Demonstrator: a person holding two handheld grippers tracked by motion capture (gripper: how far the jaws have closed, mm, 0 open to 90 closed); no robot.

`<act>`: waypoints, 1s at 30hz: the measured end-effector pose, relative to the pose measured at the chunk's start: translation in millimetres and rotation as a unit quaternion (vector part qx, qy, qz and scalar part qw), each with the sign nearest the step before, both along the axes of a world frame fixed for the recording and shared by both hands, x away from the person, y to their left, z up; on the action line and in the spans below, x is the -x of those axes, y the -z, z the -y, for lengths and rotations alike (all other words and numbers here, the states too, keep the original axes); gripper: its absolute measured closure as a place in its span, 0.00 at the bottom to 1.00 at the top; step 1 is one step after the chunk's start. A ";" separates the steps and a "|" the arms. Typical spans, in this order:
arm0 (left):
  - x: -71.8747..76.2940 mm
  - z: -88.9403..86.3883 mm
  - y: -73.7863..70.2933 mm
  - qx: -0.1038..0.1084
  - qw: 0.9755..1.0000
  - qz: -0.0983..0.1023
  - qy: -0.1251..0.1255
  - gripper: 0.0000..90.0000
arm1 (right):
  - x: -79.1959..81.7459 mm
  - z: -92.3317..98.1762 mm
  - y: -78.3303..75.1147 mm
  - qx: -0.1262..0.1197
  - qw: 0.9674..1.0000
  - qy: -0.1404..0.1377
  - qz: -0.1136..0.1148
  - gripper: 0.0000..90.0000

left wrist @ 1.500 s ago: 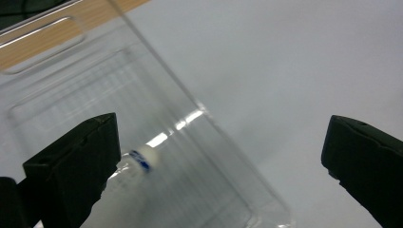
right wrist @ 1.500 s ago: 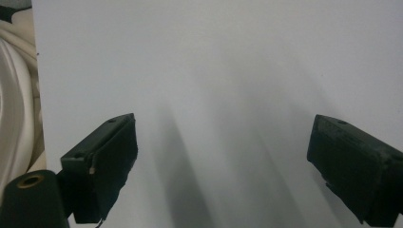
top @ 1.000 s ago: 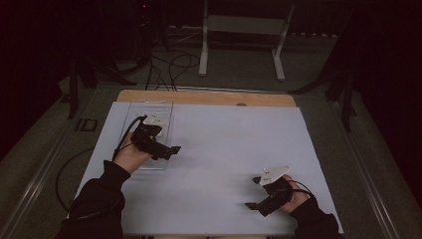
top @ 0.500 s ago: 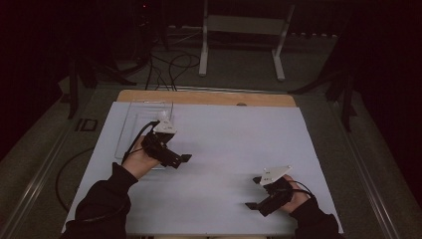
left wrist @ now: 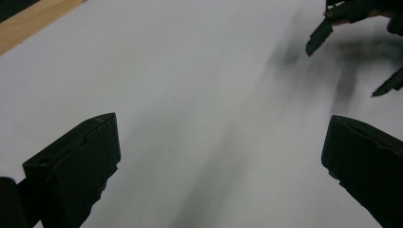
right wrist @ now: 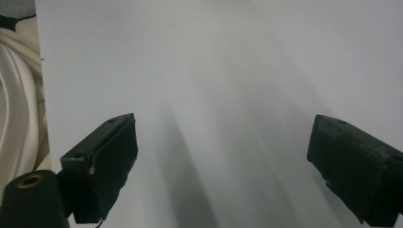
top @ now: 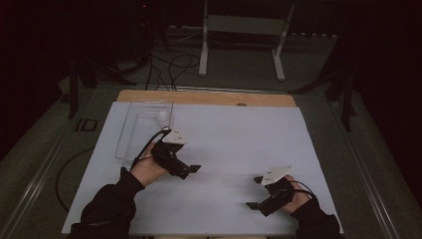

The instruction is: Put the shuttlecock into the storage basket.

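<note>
Since the earlier pictures: left gripper [top: 191, 169] has drawn back from over the tray [top: 133, 137] toward the near middle of the sheet [top: 234, 149], and now sits just right of the tray's near end. Right gripper [top: 256, 193] is unchanged at near right.

Tray: clear, rectangular, thin-walled plastic with a raised rim; lies on the far-left part of the sheet, long side running near to far. Contents: one small whitish item [top: 163, 118] at its far right corner, too dim to identify.

Left gripper: black, two blocky jaws, grey three-cornered plate on top, dark cable looping back to the hand [top: 147, 169]. Jaws spread wide with nothing between them; in the left gripper view they frame bare sheet, with the right gripper [left wrist: 349, 57] farther off at top right.

Right gripper: black, same build, pale plate on top, held by the right hand [top: 298, 196]. Jaws spread wide and empty; in the right gripper view [right wrist: 221, 156] they stand over bare sheet, with pale rounded tubing [right wrist: 14, 104] past the sheet's edge.

Sheet: white, matte, smooth, flat; covers most of the table.

Table: wooden, tan strip [top: 209, 97] showing along the far edge.
</note>
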State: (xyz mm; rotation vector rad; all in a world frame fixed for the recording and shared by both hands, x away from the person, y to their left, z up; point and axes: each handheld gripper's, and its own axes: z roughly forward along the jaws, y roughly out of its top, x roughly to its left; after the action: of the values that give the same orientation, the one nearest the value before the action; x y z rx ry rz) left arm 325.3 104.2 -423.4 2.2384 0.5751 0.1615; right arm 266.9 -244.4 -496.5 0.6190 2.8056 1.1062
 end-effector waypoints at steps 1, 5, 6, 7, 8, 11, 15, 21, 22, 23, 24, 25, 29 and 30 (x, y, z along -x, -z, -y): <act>1.8 1.3 1.0 0.001 1.000 0.002 0.005 0.00 | -0.1 0.1 0.0 -0.001 1.000 0.000 0.000 0.11; 7.1 5.1 4.5 0.009 1.000 -0.001 0.020 0.00 | -0.3 0.3 0.5 -0.002 1.000 -0.001 0.001 0.11; 8.0 5.5 5.0 0.008 1.000 0.001 0.024 0.00 | -0.2 0.3 0.5 -0.003 1.000 0.000 0.002 0.11; 9.8 6.8 6.2 0.011 1.000 0.003 0.027 0.00 | -0.1 0.4 0.5 -0.003 1.000 0.000 0.002 0.11; 10.6 7.1 6.8 0.012 0.999 0.001 0.030 0.00 | 0.0 0.5 0.4 -0.004 1.000 0.000 0.002 0.11; 12.8 8.0 8.9 0.014 0.999 0.001 0.034 0.00 | 0.2 0.7 0.4 -0.004 1.000 0.000 0.003 0.11; 17.6 8.1 14.3 0.015 0.999 -0.006 0.044 0.00 | 1.0 0.9 0.5 -0.002 1.000 0.001 0.002 0.11; 23.6 7.8 24.0 0.011 0.998 -0.015 0.054 0.00 | 1.7 0.2 0.2 -0.003 1.000 0.001 0.002 0.11; 24.4 7.8 25.4 0.008 0.998 -0.017 0.056 0.00 | 1.5 0.1 0.3 -0.003 1.000 0.001 0.002 0.11; 25.0 8.1 26.5 0.007 0.998 -0.018 0.055 0.00 | 1.6 0.1 0.2 -0.004 1.000 0.001 0.001 0.11; 26.2 8.1 27.8 0.004 0.998 -0.017 0.055 0.00 | 1.5 0.0 0.4 -0.004 1.000 0.001 0.003 0.11; 27.0 7.9 28.6 0.006 0.998 -0.018 0.058 0.00 | 1.6 0.1 0.4 -0.004 1.000 0.001 0.002 0.11; 30.7 5.0 30.4 0.016 0.998 -0.019 0.060 0.00 | 2.0 0.5 0.4 -0.004 1.000 0.002 0.001 0.11; 31.3 3.7 31.0 0.016 0.998 -0.021 0.059 0.00 | 2.1 0.7 0.4 -0.004 1.000 0.003 0.001 0.11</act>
State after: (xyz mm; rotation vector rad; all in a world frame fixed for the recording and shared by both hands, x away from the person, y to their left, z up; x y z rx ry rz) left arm 294.0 100.5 -454.3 2.2412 0.4618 0.0453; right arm 264.8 -245.1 -496.9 0.6252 2.7965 1.1184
